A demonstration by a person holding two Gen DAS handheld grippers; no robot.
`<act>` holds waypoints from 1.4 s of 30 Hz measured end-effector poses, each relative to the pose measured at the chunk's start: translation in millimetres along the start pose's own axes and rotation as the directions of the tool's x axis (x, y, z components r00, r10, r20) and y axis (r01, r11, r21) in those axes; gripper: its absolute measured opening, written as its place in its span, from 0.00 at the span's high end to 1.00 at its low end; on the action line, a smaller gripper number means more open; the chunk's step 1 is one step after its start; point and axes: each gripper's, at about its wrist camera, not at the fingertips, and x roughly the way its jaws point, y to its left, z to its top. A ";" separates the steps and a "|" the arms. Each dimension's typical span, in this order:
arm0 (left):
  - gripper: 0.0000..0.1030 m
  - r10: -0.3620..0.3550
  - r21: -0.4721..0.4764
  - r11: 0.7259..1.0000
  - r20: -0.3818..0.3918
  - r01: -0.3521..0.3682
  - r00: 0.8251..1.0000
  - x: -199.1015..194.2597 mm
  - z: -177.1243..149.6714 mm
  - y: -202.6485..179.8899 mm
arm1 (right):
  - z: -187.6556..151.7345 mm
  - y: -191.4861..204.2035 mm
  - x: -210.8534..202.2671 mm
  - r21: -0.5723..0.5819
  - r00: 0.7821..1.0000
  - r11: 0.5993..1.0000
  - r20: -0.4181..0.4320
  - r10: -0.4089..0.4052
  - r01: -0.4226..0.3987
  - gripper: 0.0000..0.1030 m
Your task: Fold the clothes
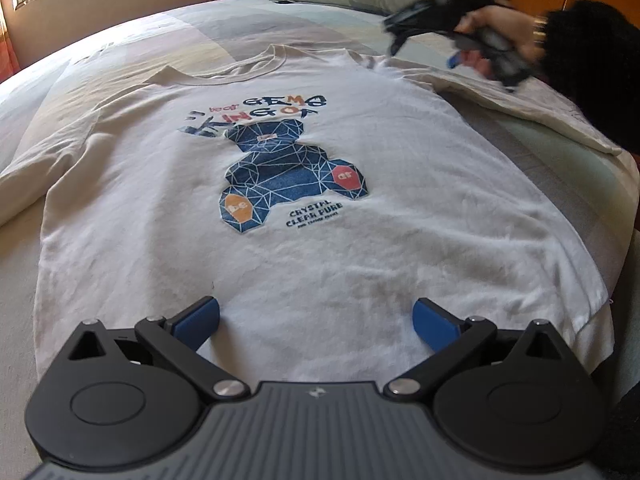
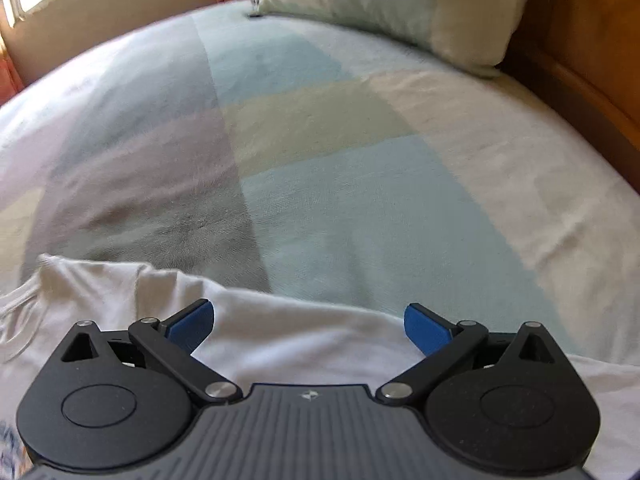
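The white T-shirt (image 1: 280, 240) lies flat, print up, along the bed (image 2: 360, 160), collar toward the pillow (image 2: 380, 4); the left gripper (image 1: 316, 322) gapes empty over its hem, the right gripper (image 2: 308, 326), equally wide and empty, over its shoulder.

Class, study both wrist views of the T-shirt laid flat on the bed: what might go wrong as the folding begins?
1. Both grippers are open: the left gripper over the hem, the right gripper near the shoulder. A shallow pinch could catch only the top layer of the T-shirt.
2. The right sleeve lies creased near the bed's edge, so it may fold crooked.
3. The jaws might snag the bedsheet too.
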 end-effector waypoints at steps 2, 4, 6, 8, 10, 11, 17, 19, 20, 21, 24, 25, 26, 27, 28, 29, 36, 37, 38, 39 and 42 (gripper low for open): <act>0.01 0.005 0.002 1.000 -0.003 -0.005 1.000 0.2 0.5 -0.7 | -17.4 -15.4 -18.6 -0.033 1.000 0.999 0.009 -0.010 0.010 0.00; 0.01 0.010 0.005 1.000 -0.006 -0.010 1.000 0.5 0.7 -1.5 | -33.6 -29.2 -26.4 -0.035 1.000 0.999 0.000 -0.017 0.017 0.00; 0.01 0.016 0.007 1.000 -0.010 -0.016 1.000 0.9 0.9 -2.4 | -50.9 -43.4 -29.2 -0.036 1.000 0.999 -0.018 -0.020 0.019 0.00; 0.01 0.021 0.007 1.000 -0.013 -0.021 1.000 1.1 1.3 -3.1 | -68.8 -54.8 -23.9 -0.047 0.999 0.999 -0.041 -0.026 0.024 0.00; 0.01 0.027 0.006 1.000 -0.019 -0.026 0.999 1.3 1.9 -3.9 | -82.9 -61.5 -30.6 -0.095 0.999 0.995 0.016 -0.028 0.030 0.00; 0.01 0.029 0.006 1.000 -0.023 -0.029 0.999 1.3 2.3 -4.3 | -89.8 -64.7 -34.2 -0.120 0.999 0.992 0.046 -0.028 0.034 0.00; 0.01 0.044 0.004 0.999 -0.042 -0.044 0.998 1.6 4.5 -6.8 | -84.1 -87.8 -52.7 0.038 0.999 0.999 0.049 -0.024 0.022 0.00; 0.01 0.049 0.003 0.999 -0.048 -0.049 0.998 1.7 5.2 -7.6 | -77.0 -76.4 -50.4 0.064 0.998 0.998 0.068 0.012 -0.016 0.00; 0.01 0.052 0.003 0.999 -0.052 -0.052 0.997 1.8 5.6 -8.0 | -73.5 -70.3 -49.1 0.075 0.997 0.997 0.078 0.030 -0.036 0.00; 0.01 0.054 0.000 0.999 -0.054 -0.054 0.997 1.9 5.7 -8.3 | -72.5 -61.9 -45.4 0.072 0.996 0.996 0.084 0.042 -0.049 0.00; 0.01 0.058 -0.006 0.998 -0.059 -0.059 0.997 2.3 6.0 -9.0 | -80.8 -42.2 -29.9 0.029 0.996 0.999 0.086 0.035 -0.038 0.00; 0.01 0.060 -0.006 0.998 -0.062 -0.060 0.996 2.4 6.4 -9.1 | -86.5 -45.9 -32.6 0.011 0.995 0.999 0.093 0.032 -0.034 0.00; 0.01 0.061 -0.005 0.998 -0.065 -0.062 0.996 2.4 6.7 -9.2 | -92.4 -50.6 -36.2 -0.007 0.994 1.000 0.101 0.030 -0.030 0.00; 0.01 0.062 -0.005 0.998 -0.067 -0.062 0.996 2.6 7.1 -9.2 | -98.3 -55.3 -39.8 -0.025 0.994 0.999 0.109 0.028 -0.026 0.00; 0.01 0.061 -0.004 0.998 -0.069 -0.062 0.996 2.9 7.5 -9.2 | -104.2 -60.1 -43.3 -0.043 0.993 0.999 0.117 0.027 -0.022 0.00; 0.01 0.061 -0.003 0.998 -0.071 -0.061 0.996 3.2 7.8 -9.2 | -110.1 -64.8 -46.9 -0.061 0.992 0.998 0.125 0.025 -0.018 0.00; 0.01 0.068 -0.001 0.998 -0.081 -0.069 0.994 4.6 10.2 -10.9 | -119.5 -168.4 -106.0 0.166 0.981 0.983 0.164 -0.104 0.076 0.00; 0.01 0.070 -0.002 0.998 -0.082 -0.070 0.994 4.6 10.4 -11.2 | -118.7 -186.0 -107.5 0.222 0.972 0.965 0.154 -0.180 0.143 0.00; 0.01 0.072 -0.002 0.997 -0.084 -0.072 0.994 4.8 10.8 -11.5 | -117.7 -199.7 -102.2 0.270 0.966 0.944 0.117 -0.230 0.191 0.00; 0.01 0.073 -0.003 0.997 -0.086 -0.074 0.994 4.9 11.1 -11.7 | -117.7 -209.1 -94.5 0.289 0.967 0.934 0.081 -0.242 0.209 0.00; 0.01 0.077 -0.005 0.997 -0.094 -0.078 0.993 5.4 12.5 -11.7 | -116.1 -225.3 -73.8 0.278 0.953 0.916 0.006 -0.303 0.289 0.00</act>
